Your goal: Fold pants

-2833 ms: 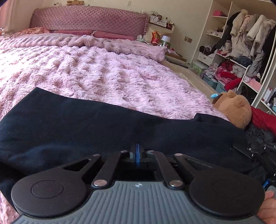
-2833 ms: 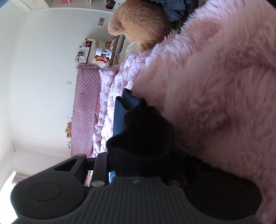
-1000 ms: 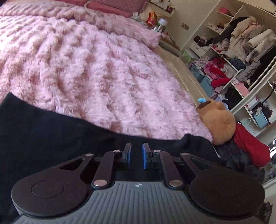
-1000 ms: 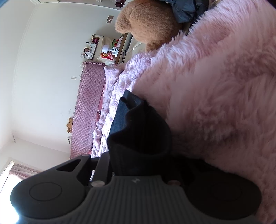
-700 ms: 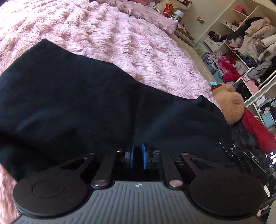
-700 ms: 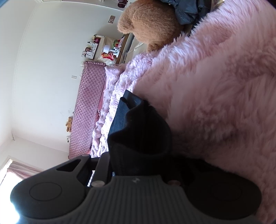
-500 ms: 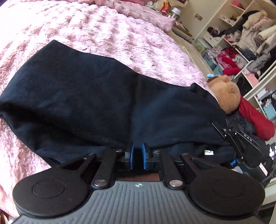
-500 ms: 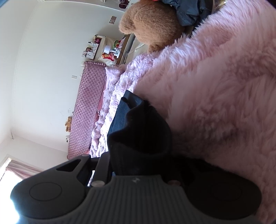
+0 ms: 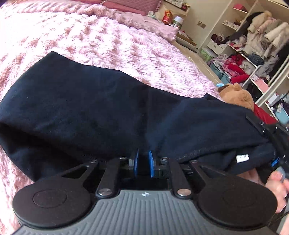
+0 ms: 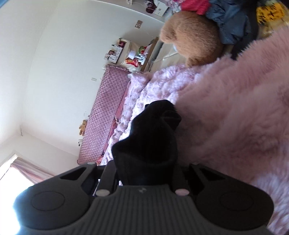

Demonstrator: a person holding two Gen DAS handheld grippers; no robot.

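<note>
1. Pants: black, soft, lying across pink bedspread ahead of left gripper; 2.8 s ago flat, now near edge doubled w/ hem showing.
2. Left gripper's blue pads went shut → apart → now narrow gap, cloth edge between; grip likely, not certain.
3. Right gripper clamps bunched pants end, same as before.
4. Means: fold prob. just starting.

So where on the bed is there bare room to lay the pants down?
Bare blanket runs from the far edge of the pants up to the pillows, and left of the pants too. It is crowded at the right edge: the teddy bear and a pile of clothes sit there.
</note>
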